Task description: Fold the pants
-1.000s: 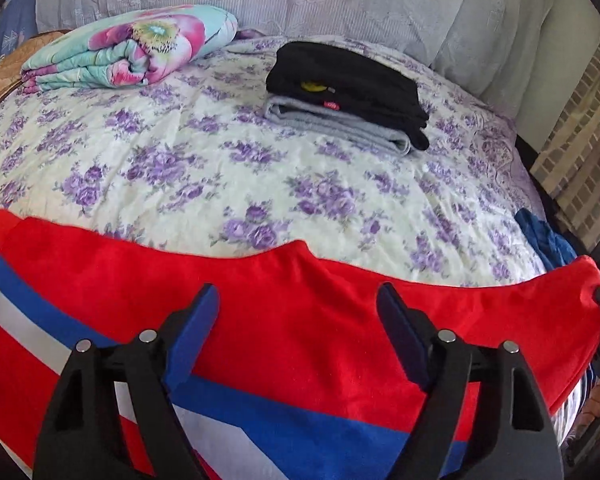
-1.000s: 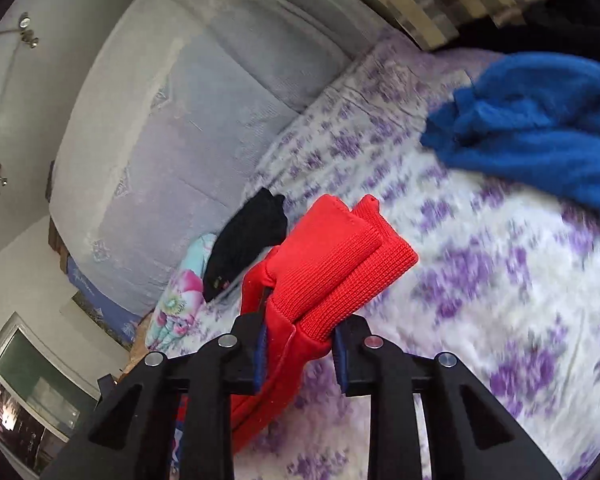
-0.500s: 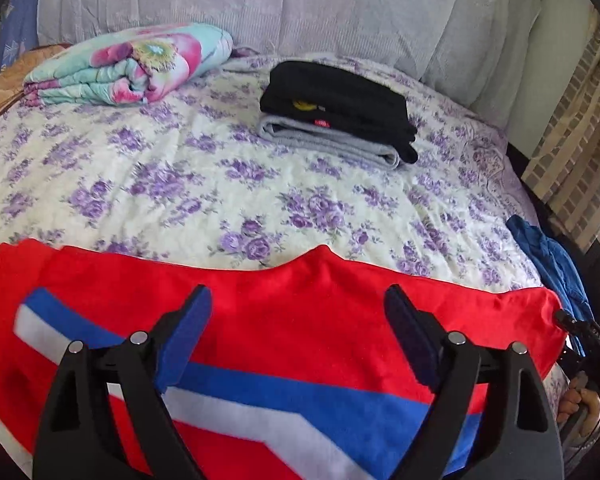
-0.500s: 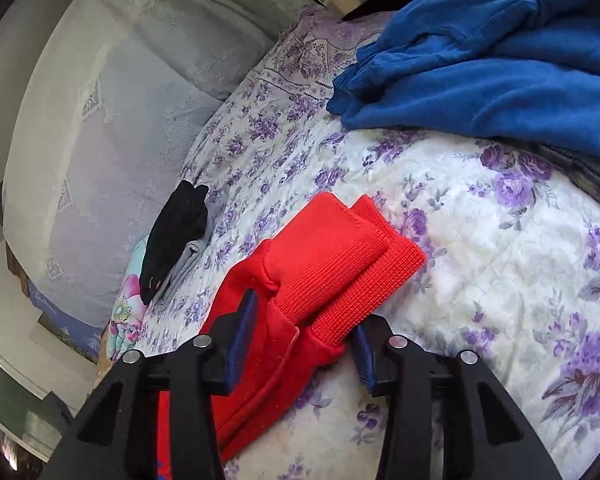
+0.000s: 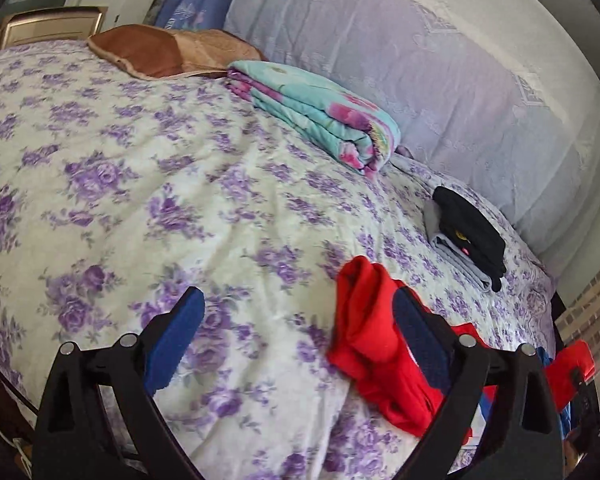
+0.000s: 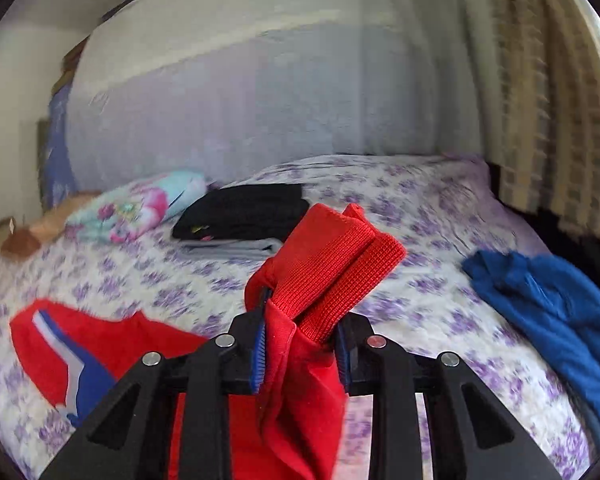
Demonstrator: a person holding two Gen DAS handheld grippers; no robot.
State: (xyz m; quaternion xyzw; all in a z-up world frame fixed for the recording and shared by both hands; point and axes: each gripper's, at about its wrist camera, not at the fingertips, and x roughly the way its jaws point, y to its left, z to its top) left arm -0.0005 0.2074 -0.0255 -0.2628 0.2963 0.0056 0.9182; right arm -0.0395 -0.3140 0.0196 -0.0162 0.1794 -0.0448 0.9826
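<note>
The red pants (image 6: 80, 344) with a blue and white stripe lie on the floral bedspread (image 6: 420, 216). My right gripper (image 6: 302, 344) is shut on the pants' red ribbed cuffs (image 6: 336, 256) and holds them up off the bed. My left gripper (image 5: 300, 332) is open and empty above the bedspread (image 5: 140, 184). A bunched red end of the pants (image 5: 372, 344) lies by its right finger (image 5: 416, 336), partly hidden behind it.
A folded black and grey clothes stack (image 5: 468, 236) (image 6: 244, 216) and a folded floral blanket (image 5: 316, 116) (image 6: 140, 208) lie near the padded headboard (image 5: 440, 60). A blue garment (image 6: 548, 312) lies at the right. A brown cushion (image 5: 168, 52) is at the far corner.
My left gripper swung left off the spread pants to the bunched end. My right gripper closed tighter on the cuffs and turned to face the headboard, lifting them.
</note>
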